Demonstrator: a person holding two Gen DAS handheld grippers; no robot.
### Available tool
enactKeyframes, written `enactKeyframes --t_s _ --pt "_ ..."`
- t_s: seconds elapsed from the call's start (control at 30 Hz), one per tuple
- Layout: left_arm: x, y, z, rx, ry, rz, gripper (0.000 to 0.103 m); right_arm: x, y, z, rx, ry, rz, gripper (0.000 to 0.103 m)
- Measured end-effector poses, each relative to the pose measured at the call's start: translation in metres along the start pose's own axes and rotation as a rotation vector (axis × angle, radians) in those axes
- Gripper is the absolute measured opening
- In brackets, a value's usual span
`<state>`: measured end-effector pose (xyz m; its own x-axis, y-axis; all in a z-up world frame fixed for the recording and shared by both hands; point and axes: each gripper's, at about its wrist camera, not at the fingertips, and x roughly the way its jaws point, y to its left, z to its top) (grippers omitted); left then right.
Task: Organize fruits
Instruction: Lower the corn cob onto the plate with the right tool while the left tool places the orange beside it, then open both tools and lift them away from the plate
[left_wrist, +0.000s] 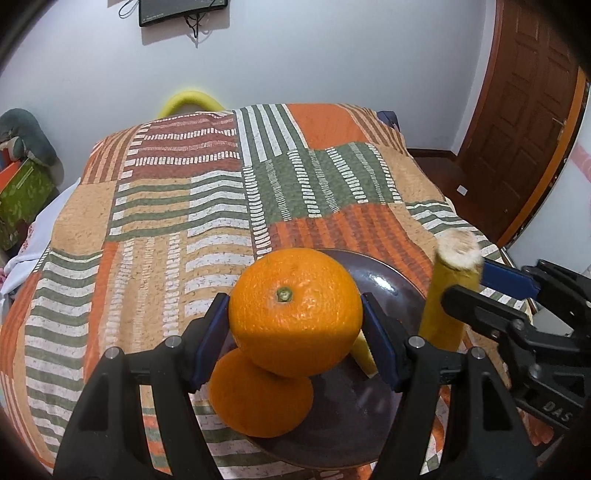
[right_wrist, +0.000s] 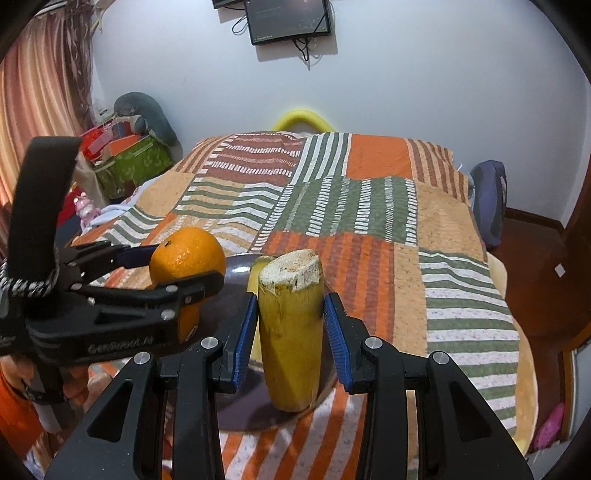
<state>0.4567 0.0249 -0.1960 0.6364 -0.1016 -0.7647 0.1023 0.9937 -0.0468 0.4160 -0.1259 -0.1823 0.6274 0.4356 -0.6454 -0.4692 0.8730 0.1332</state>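
- Black gripper arms with blue pads fill the bottom of both wrist views.
- Left gripper has its pads pressed against both sides of an orange, holding it above a dark plate.
- Right gripper stands partly open around a cut yellow banana; narrow gaps show between pads and peel, so it is not gripped.
- Under everything lies a patchwork quilt in orange, green and white stripes, spread over a bed.
- Beyond it are a pale wall, a dark screen with hanging cables, a brown wooden door, striped curtains and a green box.
- On the plate, a second orange sits just below the held one, which is bright, pebbled, stem scar up.
- Upright at the plate's right edge, the banana shows a pale, rough cut top.
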Motion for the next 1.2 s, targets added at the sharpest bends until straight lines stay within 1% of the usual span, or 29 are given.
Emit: enactKeyframes --t_s 0.23,0.33,0.43,0.63,0.83,0.93,1.0,1.13,1.17,1.2 --pt "0.011 0.000 -0.003 -0.003 0.034 -0.027 0.069 0.017 -0.002 0.005 0.025 0.020 0.018 0.034" --pt "0.005 0.000 -0.002 0.005 -0.008 -0.002 0.069 0.023 -0.002 0.001 0.020 0.044 0.018 0.034" --pt "-0.001 0.001 0.001 -0.007 -0.025 -0.010 0.069 0.023 -0.002 -0.004 0.020 0.050 0.013 0.034" --pt "-0.017 0.000 -0.002 0.006 -0.052 0.013 0.069 0.008 -0.002 -0.005 0.030 0.034 0.008 0.034" --pt "-0.045 0.001 -0.012 0.007 -0.078 0.025 0.069 -0.014 0.005 -0.006 0.013 0.008 -0.015 0.034" --pt "-0.064 0.004 -0.016 0.001 -0.098 0.024 0.069 -0.027 0.011 -0.008 0.003 -0.005 -0.025 0.038" --pt "-0.080 0.005 -0.020 -0.008 -0.113 0.022 0.069 -0.038 0.016 -0.009 -0.001 -0.020 -0.030 0.043" --pt "-0.110 0.008 -0.030 -0.016 -0.140 0.022 0.069 -0.059 0.026 -0.012 -0.014 -0.051 -0.041 0.045" --pt "-0.117 0.008 -0.032 -0.017 -0.148 0.025 0.069 -0.065 0.029 -0.014 -0.018 -0.058 -0.044 0.048" --pt "-0.126 0.009 -0.036 -0.018 -0.156 0.027 0.069 -0.072 0.033 -0.015 -0.021 -0.067 -0.047 0.053"
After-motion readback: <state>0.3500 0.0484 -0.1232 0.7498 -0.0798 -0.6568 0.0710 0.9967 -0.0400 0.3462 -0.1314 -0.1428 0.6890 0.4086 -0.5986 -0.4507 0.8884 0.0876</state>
